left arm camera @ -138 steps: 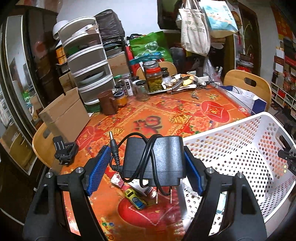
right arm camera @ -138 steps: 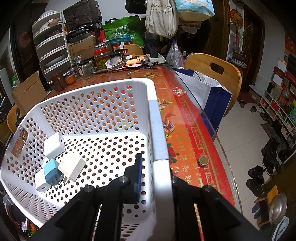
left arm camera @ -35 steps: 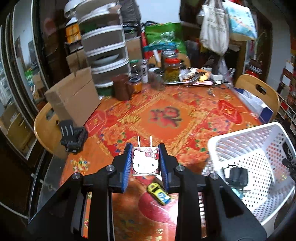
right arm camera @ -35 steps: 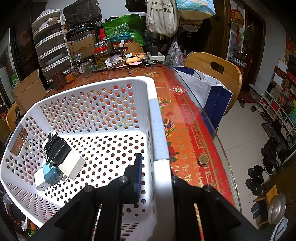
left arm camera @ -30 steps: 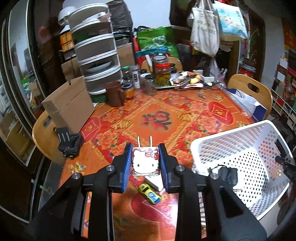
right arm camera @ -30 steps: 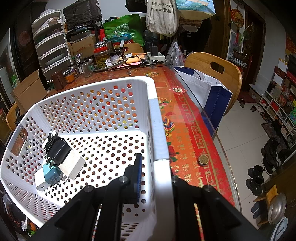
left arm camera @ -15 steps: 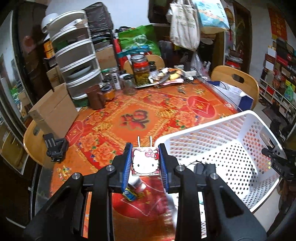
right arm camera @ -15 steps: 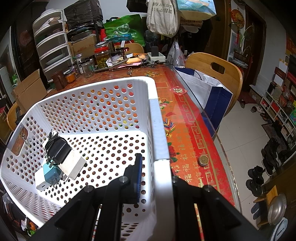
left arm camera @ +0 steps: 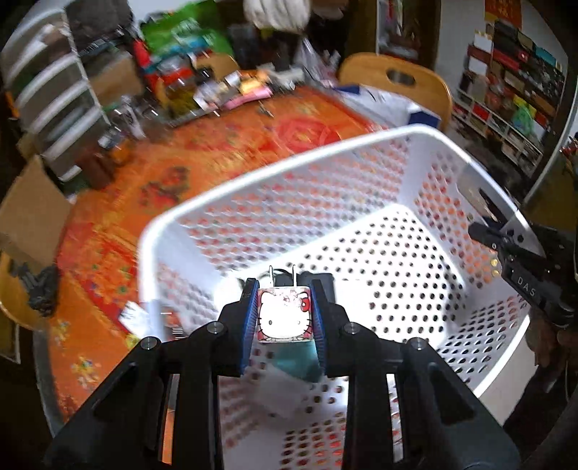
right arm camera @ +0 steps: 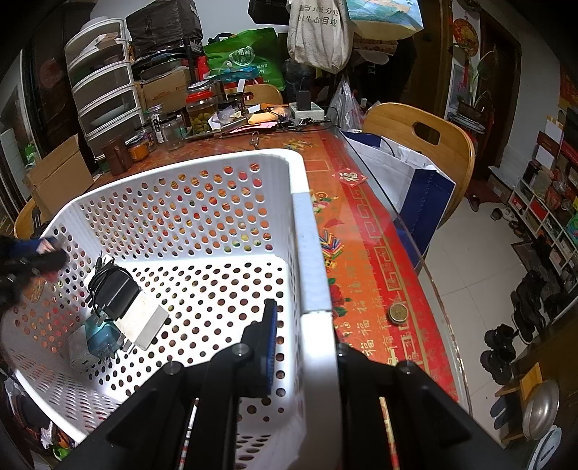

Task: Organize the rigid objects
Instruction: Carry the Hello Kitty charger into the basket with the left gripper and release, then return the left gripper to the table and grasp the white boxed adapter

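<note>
"DAS" on right hand-held gripper

This is a lived-in home, a dining room that doubles as storage. The surface is a dining table under a glass top, with a red and gold cloth printed with Chinese good-luck characters, and wooden chairs stand around it. At its far end sit jars of pickled food, small glass jars, a power strip and loose papers. Behind them are stacked plastic drawers, cardboard boxes, a green shopping bag and a hanging canvas tote. On the tiled floor to the right, shoes lie by a low shelf, and a red ornament hangs beside the doorway.
</note>
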{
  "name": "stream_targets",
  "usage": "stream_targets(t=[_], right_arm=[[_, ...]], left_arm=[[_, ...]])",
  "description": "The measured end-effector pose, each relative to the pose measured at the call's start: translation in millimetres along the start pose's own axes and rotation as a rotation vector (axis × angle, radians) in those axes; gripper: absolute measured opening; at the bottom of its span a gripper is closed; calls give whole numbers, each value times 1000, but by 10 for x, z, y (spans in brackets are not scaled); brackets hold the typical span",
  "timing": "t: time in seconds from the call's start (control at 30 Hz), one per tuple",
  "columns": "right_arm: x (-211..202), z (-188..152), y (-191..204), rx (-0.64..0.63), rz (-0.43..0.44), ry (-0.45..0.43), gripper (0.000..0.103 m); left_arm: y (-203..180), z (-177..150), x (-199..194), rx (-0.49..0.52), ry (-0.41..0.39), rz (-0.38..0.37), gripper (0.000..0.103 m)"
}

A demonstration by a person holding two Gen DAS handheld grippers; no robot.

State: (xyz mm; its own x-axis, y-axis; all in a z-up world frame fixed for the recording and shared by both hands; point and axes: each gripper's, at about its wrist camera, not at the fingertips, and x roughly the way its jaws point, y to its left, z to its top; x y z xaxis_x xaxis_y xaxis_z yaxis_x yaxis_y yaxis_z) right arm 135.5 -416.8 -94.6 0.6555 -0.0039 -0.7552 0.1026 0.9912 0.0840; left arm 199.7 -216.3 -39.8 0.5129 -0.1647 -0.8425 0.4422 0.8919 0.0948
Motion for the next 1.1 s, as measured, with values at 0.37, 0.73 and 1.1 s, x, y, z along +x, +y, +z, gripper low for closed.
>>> stream_targets(t=[0.37,0.73,1.1], right_arm=[[10,18,15,1,7,-3,13],[7,13,11,1,7,-3,13],[8,-4,3,-2,10,-2,13]], left_arm=[[-334,50,413,73,139,-84,25],[-329,78,433,67,150,-118,41],[968,-179,-723,-163,-207,19,103]])
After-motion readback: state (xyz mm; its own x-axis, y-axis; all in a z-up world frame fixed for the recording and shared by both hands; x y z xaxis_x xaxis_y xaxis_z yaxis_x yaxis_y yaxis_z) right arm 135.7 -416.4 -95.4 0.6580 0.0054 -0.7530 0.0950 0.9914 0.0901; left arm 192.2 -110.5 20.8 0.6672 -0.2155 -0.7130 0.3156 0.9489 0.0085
